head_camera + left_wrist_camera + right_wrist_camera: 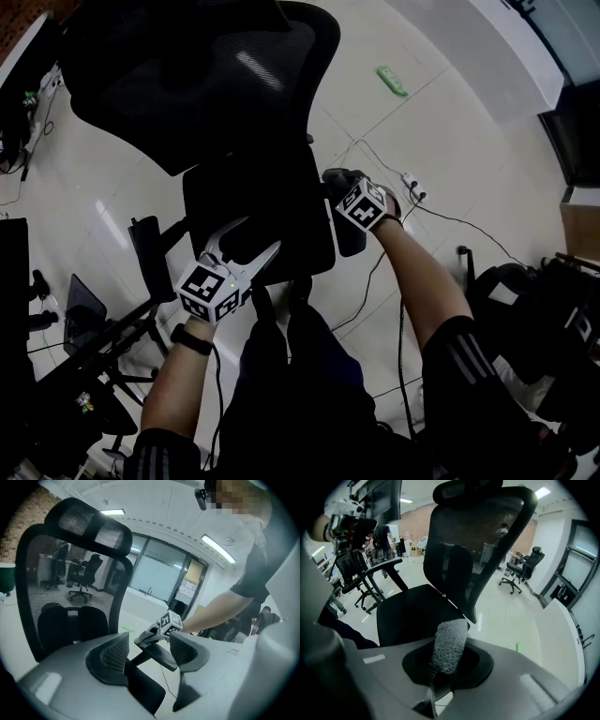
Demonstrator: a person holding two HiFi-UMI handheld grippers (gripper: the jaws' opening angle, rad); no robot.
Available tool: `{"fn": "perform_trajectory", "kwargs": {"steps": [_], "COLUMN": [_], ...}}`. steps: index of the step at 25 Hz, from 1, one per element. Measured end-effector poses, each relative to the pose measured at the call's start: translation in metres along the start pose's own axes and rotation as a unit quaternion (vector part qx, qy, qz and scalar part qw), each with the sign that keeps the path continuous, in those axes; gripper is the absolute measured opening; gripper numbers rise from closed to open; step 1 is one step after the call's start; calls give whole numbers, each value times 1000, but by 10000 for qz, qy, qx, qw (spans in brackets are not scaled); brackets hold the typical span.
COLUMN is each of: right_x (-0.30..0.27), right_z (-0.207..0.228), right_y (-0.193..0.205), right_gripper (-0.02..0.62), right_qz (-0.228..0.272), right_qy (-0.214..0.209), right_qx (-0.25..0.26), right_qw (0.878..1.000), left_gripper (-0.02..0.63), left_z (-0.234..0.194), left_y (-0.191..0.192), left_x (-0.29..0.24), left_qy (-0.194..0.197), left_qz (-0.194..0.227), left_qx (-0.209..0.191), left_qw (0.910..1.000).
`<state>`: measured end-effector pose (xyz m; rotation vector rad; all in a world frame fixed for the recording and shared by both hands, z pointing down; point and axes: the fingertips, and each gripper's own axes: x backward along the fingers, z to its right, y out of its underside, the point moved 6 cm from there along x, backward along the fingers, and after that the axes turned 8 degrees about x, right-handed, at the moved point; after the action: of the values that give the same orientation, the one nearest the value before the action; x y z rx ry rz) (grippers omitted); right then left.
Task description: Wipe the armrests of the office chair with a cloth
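Cloth (449, 644), pinched in the right gripper's (342, 183) jaws, is resting on 1 armrest (349, 239), so wiping is seemingly just starting, while the left gripper's (246, 246) jaws are hanging spread, empty.

Legible text: none.

- Left marker cube (208, 292): black-and-white square code patterns only, with no letters or digits.
- Right marker cube (364, 204): the same kind of pattern, also seen in the left gripper view, with no characters.
- Wall notices (186, 588) beside the glass door: printed sheets with red areas, print too small to read.

No brand mark or number can be made out on anything else.
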<state>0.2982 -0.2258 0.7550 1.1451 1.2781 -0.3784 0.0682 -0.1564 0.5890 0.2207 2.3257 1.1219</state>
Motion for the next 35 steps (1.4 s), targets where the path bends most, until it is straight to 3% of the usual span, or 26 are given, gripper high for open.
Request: {"fn": "perform_trajectory", "kwargs": {"steps": [5, 15, 25, 35], "right_x": [10, 33, 53, 63], "right_z": [-19, -73, -129, -156], "right_y": [15, 44, 64, 71], "right_gripper": [34, 34, 32, 34], "right_qz": [-24, 55, 107, 116], "right_qy": [-29, -35, -204, -440], "right_qx": [38, -423, -709, -877], "right_qw": [10000, 9991, 9972, 9951], "left_gripper": [295, 295, 295, 296], "left_z": [6, 14, 20, 21], "left_y": [3, 15, 19, 28], "left_x": [-1, 6, 21, 36], "left_qy": [76, 145, 82, -192], "left_qz": [-28, -89, -9, 97], "left_qx": [-16, 18, 91, 225], "left_qw": [10000, 9999, 9999, 9995]}}
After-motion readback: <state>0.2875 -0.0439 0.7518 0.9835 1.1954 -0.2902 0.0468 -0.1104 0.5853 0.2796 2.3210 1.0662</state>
